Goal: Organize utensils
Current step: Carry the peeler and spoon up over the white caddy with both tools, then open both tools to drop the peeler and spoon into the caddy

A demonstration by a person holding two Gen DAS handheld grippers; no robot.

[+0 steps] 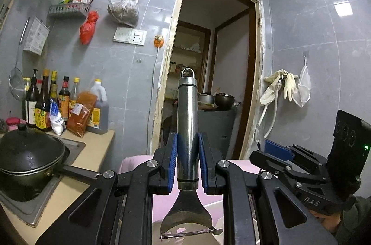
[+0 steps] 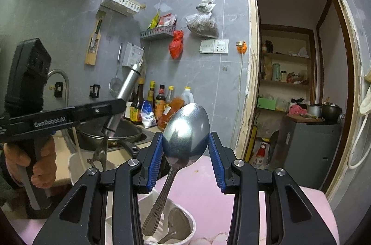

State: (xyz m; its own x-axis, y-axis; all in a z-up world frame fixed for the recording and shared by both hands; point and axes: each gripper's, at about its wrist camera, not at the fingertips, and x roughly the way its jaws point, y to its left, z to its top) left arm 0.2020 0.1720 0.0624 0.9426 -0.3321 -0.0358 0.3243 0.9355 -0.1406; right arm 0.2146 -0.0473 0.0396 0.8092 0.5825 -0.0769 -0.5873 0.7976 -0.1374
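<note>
left wrist view:
left gripper [image 1: 187, 159]: clamping the peeler [image 1: 187, 129] by its steel handle, blue pads pressing on both sides
peeler axis: running along the fingers, hanging-ring end pointing away from the camera toward the doorway [image 1: 215, 64], blade end sitting near the lens
around: lidded wok [image 1: 30, 159] on the stove at left, sauce bottles [image 1: 67, 103] behind it, pink surface [image 1: 162, 201] below

right wrist view:
right gripper [image 2: 185, 159]: pinching the spoon [image 2: 180, 140] at the bowl, pads touching both edges
spoon axis: bowl pointing up and away, handle slanting down toward the lens into the white container [image 2: 183, 221]
in the way: a second spoon [image 2: 174, 226] lying inside the container beside the handle tip
peeler seen at left: tilting, ring end up-right, crossing in front of the wok
</note>
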